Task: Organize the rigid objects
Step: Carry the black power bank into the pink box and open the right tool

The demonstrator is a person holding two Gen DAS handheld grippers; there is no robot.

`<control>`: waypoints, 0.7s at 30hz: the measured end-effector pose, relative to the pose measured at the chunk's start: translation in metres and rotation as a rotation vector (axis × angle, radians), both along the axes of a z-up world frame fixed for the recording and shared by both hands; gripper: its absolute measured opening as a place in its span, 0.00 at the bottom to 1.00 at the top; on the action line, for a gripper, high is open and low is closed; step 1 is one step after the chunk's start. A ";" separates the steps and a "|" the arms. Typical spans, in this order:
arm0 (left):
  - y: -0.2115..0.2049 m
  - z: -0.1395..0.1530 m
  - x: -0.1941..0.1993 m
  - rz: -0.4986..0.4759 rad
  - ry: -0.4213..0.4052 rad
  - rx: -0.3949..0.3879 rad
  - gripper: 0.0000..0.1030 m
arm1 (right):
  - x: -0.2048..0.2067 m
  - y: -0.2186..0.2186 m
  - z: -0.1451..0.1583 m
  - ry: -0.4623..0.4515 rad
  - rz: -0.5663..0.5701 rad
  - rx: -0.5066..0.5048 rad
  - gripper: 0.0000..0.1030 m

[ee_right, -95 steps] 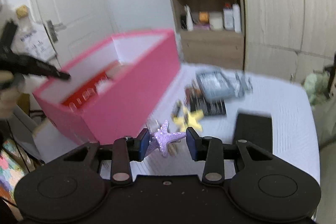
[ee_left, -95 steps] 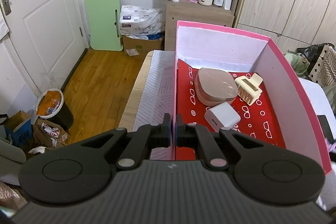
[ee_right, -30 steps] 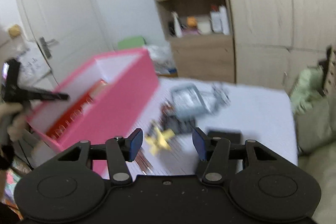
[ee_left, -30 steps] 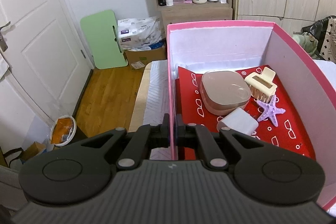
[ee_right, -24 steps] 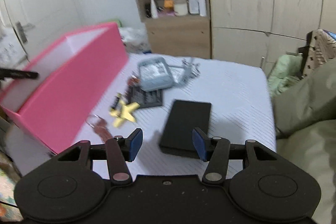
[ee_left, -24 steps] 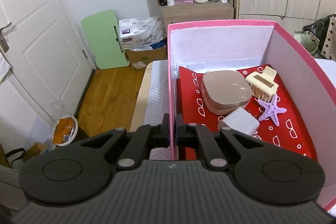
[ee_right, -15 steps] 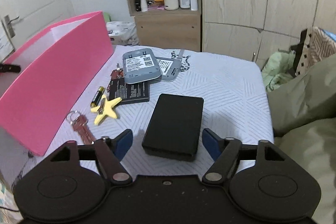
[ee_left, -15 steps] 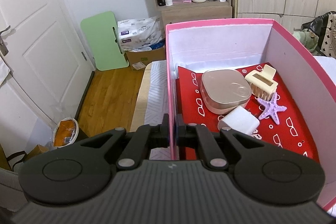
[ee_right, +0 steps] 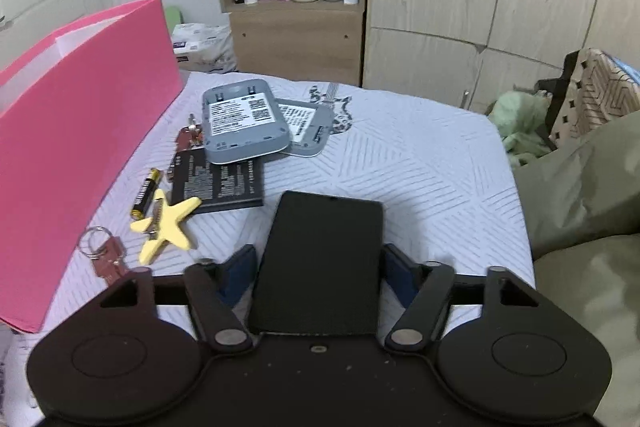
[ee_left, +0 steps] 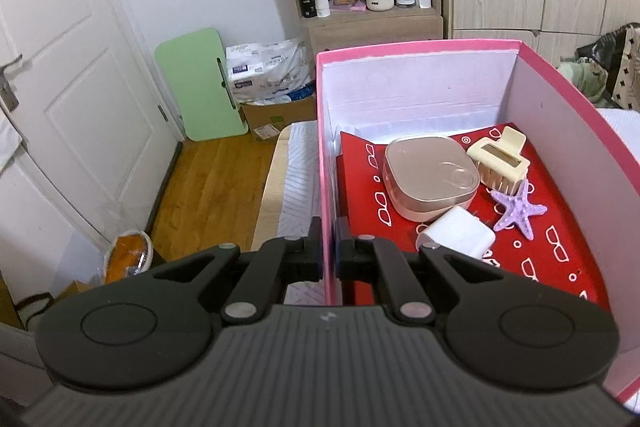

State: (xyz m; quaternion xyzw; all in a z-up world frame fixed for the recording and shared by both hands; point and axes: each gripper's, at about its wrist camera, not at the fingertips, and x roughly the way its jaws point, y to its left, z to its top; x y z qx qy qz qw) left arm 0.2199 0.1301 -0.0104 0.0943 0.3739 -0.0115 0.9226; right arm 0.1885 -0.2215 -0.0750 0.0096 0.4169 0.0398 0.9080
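The flat matte-black rectangular case point(ee_right: 320, 259) lay on the bedspread point(ee_right: 432, 163) near its front edge, bare cover to its right, between the closing, not yet touching fingers of the right gripper point(ee_right: 318, 269), while the left gripper point(ee_left: 329, 251) stood clamped on the pink box point(ee_left: 325, 163) wall.

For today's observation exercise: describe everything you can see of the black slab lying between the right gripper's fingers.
The black slab is a flat, matte rectangle with rounded corners, plain on top, no markings visible. It lies flat on the white patterned bedspread, long axis pointing away from the camera. The right gripper straddles its near half; the jaws are closing, with small gaps still showing each side, so the pads do not yet press it. Nothing else touches it; the battery pack lies just beyond.
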 end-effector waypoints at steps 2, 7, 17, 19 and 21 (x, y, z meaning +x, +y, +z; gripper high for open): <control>0.001 0.000 0.000 0.000 -0.001 -0.004 0.05 | 0.000 -0.002 0.001 0.010 0.001 0.007 0.67; -0.001 0.002 -0.003 -0.009 -0.028 0.005 0.04 | -0.005 -0.003 0.012 -0.016 0.014 0.060 0.66; 0.003 0.004 -0.006 -0.008 -0.056 -0.022 0.03 | -0.024 0.041 0.092 -0.137 0.203 0.176 0.67; 0.003 0.004 -0.006 -0.010 -0.064 -0.022 0.03 | -0.024 0.057 0.111 -0.156 0.275 0.194 0.67; 0.001 0.003 -0.005 -0.020 -0.064 -0.015 0.04 | -0.021 0.075 0.126 -0.156 0.355 0.216 0.67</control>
